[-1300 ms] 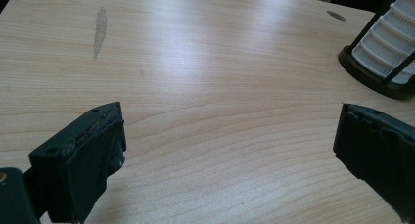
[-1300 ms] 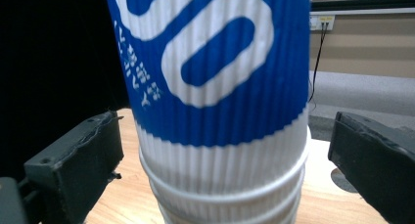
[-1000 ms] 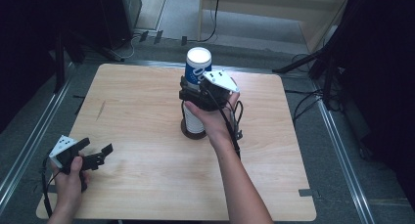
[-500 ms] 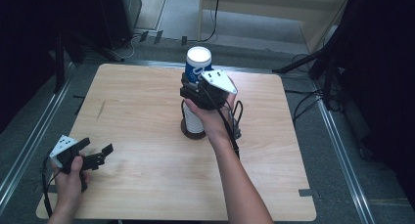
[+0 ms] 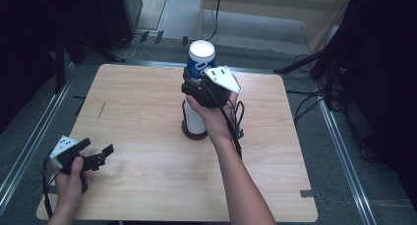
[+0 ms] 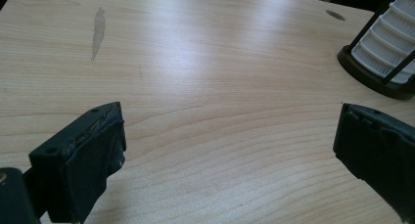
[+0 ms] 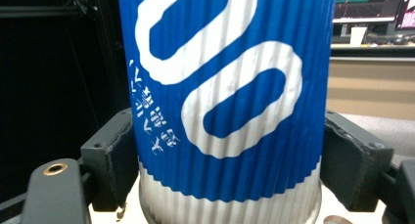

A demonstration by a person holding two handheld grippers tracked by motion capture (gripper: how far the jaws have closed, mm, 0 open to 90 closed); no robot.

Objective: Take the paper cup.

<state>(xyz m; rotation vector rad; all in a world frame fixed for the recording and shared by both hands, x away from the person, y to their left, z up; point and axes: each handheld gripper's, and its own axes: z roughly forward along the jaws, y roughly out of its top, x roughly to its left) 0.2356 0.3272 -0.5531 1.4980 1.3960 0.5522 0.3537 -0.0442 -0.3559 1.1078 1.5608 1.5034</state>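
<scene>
A blue and white ribbed paper cup (image 5: 200, 58) tops a stack of white cups (image 5: 195, 119) that stands in a black holder near the table's middle. My right gripper (image 5: 196, 85) reaches it from the near side. In the right gripper view its jaws have just been closing, and both pads (image 7: 115, 150) press the sides of the cup (image 7: 225, 97), low on its wall. My left gripper (image 5: 96, 155) rests near the table's front left corner, open, with bare wood between its jaws (image 6: 230, 150). The holder's base (image 6: 386, 53) shows far off to its right.
The wooden table (image 5: 133, 102) has a dark streak (image 5: 101, 111) on its left half. Metal rails run along both sides of the table, and cables lie on the floor behind and to the right. A piece of tape (image 5: 307, 193) sits near the front right edge.
</scene>
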